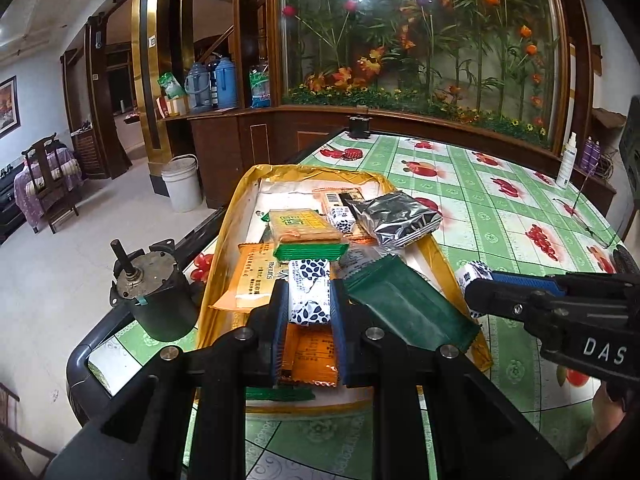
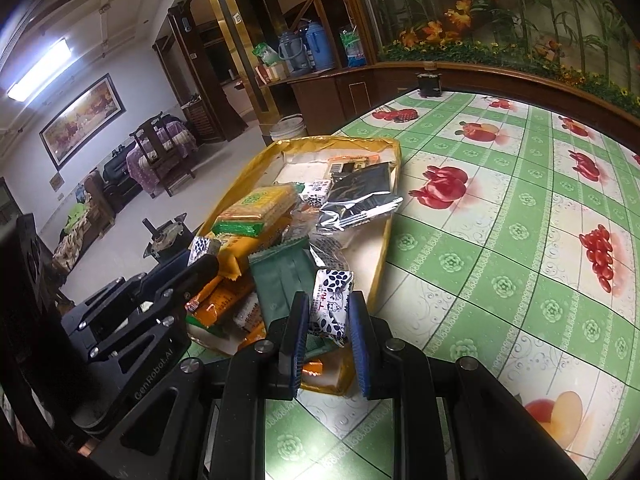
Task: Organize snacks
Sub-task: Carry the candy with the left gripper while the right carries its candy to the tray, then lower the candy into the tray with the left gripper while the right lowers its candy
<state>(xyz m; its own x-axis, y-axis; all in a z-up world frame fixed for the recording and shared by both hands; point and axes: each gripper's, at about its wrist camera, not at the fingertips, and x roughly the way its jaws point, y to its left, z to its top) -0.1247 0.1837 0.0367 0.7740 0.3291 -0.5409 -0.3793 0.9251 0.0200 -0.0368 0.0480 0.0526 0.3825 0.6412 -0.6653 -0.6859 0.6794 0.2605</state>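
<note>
A golden tray (image 1: 234,216) (image 2: 394,152) on the table holds several snack packs: orange, green, silver (image 1: 396,216) (image 2: 360,210) and a dark green pouch (image 1: 404,304) (image 2: 284,284). My left gripper (image 1: 309,300) is shut on a small white packet with dark leaf print (image 1: 308,294), held over the tray's near end. In the right wrist view my right gripper (image 2: 329,312) is shut on a second white leaf-print packet (image 2: 331,304), just above the tray's near right edge. That gripper also shows at the right in the left wrist view (image 1: 476,280), and the left gripper (image 2: 200,264) at the left in the right wrist view.
A green tablecloth with fruit prints (image 1: 500,208) (image 2: 500,240) covers the table. A dark electric motor (image 1: 160,296) (image 2: 166,236) stands at the table's left edge beside the tray. Another small dark object (image 1: 359,126) sits at the far edge, and a white spray bottle (image 1: 566,162) at the far right.
</note>
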